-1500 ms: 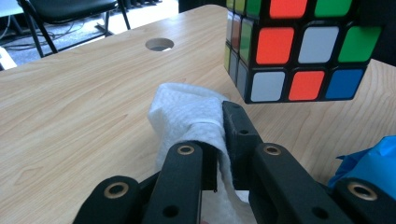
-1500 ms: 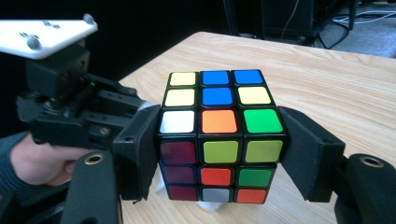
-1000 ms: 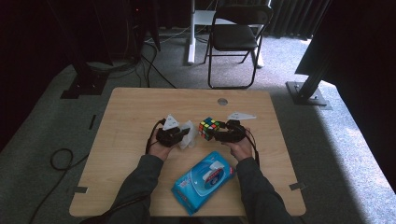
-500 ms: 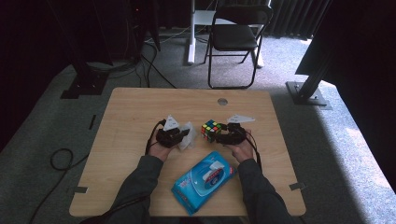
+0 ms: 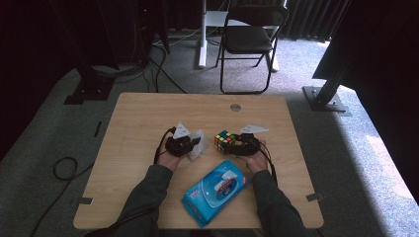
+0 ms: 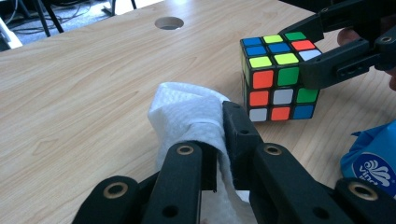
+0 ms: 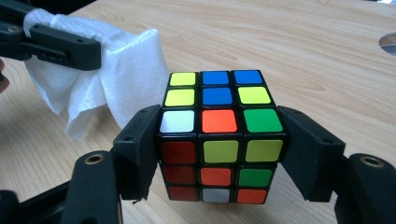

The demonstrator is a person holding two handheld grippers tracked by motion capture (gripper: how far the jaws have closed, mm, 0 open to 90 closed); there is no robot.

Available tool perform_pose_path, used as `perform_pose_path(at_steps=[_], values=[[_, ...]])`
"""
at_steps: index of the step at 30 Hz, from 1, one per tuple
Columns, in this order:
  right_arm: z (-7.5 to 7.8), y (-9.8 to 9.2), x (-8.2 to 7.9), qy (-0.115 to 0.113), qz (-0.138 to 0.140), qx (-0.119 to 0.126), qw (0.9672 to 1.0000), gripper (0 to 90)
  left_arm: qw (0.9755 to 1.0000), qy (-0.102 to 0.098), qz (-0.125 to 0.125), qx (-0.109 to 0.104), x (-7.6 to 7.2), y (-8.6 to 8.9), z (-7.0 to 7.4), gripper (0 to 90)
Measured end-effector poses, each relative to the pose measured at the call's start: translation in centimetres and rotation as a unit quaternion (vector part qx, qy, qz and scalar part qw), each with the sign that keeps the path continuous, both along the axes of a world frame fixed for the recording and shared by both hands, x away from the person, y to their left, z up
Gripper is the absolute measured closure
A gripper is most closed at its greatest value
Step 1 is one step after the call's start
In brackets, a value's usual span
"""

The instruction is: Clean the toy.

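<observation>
The multicoloured plastic puzzle cube stands on the light wooden worktop, a little right of the middle of it and near the person's edge. The right gripper holds the cube: its two black fingers press on two opposite sides of the cube, so they are about a cube's width apart. The cube is equal on all sides and has no long axis. It sits upright and flat on the worktop, with one face up; in the right gripper view this top face shows yellow, blue, white, orange and green squares. In the high view the cube is turned so that one vertical edge points toward the left gripper.

The left gripper is just left of the cube. Its fingers are almost closed and pinch a white crumpled paper wipe between them. The wipe folds over the fingertips and hangs down at both sides. In the left gripper view the wipe is near the cube but I see a small gap between them, so they do not touch.

A blue soft pack of wet wipes lies flat on the worktop between the person's forearms, closer to the person than the cube. Its long axis runs diagonally, from near left to far right.
</observation>
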State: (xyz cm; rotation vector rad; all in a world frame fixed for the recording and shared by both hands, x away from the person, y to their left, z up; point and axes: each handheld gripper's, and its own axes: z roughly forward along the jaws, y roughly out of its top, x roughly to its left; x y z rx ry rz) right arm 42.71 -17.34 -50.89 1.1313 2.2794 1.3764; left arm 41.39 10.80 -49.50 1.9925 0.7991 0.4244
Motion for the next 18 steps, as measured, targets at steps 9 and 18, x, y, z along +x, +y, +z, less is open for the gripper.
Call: perform_pose_path(at_steps=[9, 18], values=[[-0.31, 0.11, 0.11, 0.005, 0.001, -0.006, 1.0, 34.1, 1.0, 0.003, 0.003, -0.001, 0.01, 0.07, -0.17, 83.6], [-0.76, 0.17, 0.05, 0.011, 0.004, -0.015, 0.9998, 34.1, 1.0, 0.005, 0.0, 0.004, 0.04, -0.03, -0.27, 83.5]])
